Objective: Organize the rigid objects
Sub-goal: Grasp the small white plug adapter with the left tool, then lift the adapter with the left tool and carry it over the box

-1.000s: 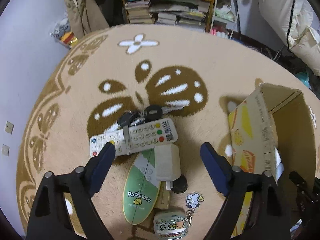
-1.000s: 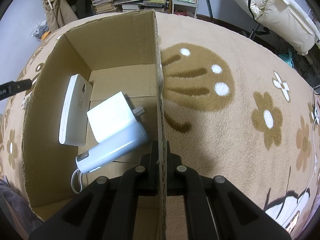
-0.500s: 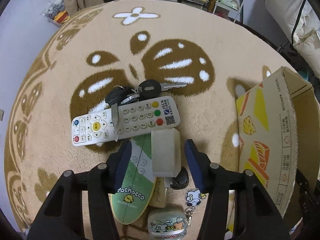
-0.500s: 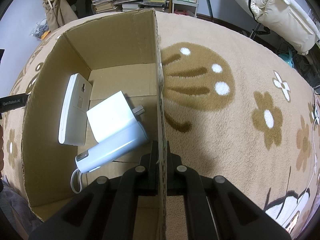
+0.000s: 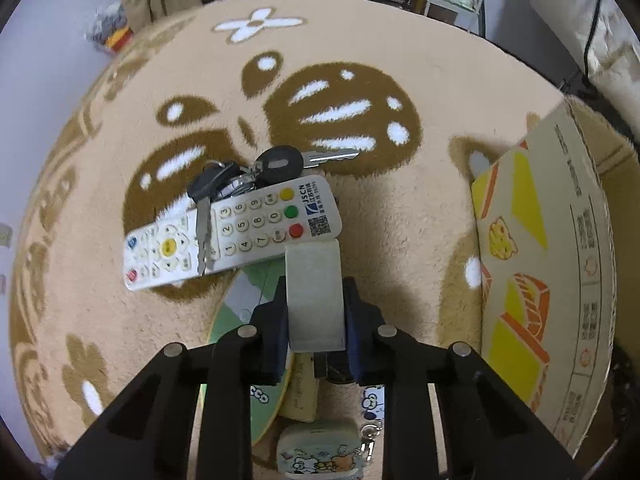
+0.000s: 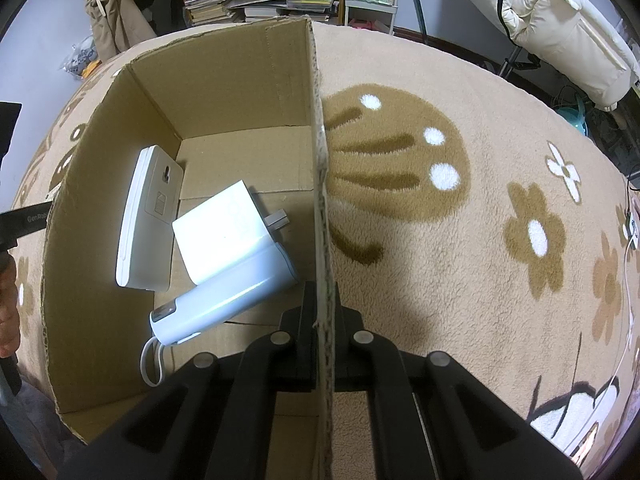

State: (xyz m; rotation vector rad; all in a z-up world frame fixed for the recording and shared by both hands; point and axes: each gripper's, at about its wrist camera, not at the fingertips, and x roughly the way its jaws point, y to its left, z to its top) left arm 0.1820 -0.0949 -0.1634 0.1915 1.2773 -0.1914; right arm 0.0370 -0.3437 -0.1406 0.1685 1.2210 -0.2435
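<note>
The grey-white block point(image 5: 315, 296), probably a charger, lies on the rug point(image 5: 400, 220) in the cluster of small things, its far end touching the near edge of the white remote point(image 5: 232, 232). The left tongs point(image 5: 316, 320) are now closed on it, one dark pad pressed to each long side; half a second ago the pads stood apart on either side of it, and a second ago they were wide open. The block overlaps a green-and-white oval item point(image 5: 244, 308), largely hidden under the tongs, with only part of its lettering showing. A bunch of keys point(image 5: 240, 176) rests across the remote's far edge, one key blade lying over its buttons. Near the bottom edge of the view a small cartoon-printed case point(image 5: 320, 456) and a charm are cut off, and a beige item beside the block is mostly covered.

To the right on the rug stands the cardboard box point(image 5: 540, 260), its printed outer wall facing the left camera. The right tongs point(image 6: 322, 312) are clamped on the box's right wall, one finger inside and one outside, unchanged from the earlier frames. Inside the box point(image 6: 240, 80) lie a white remote face down point(image 6: 150, 220), a white plug adapter point(image 6: 222, 232) and a pale blue power bank point(image 6: 224, 300) with a cord loop, all where they were. At the left edge, part of a hand and the other tool are cut off.
</note>
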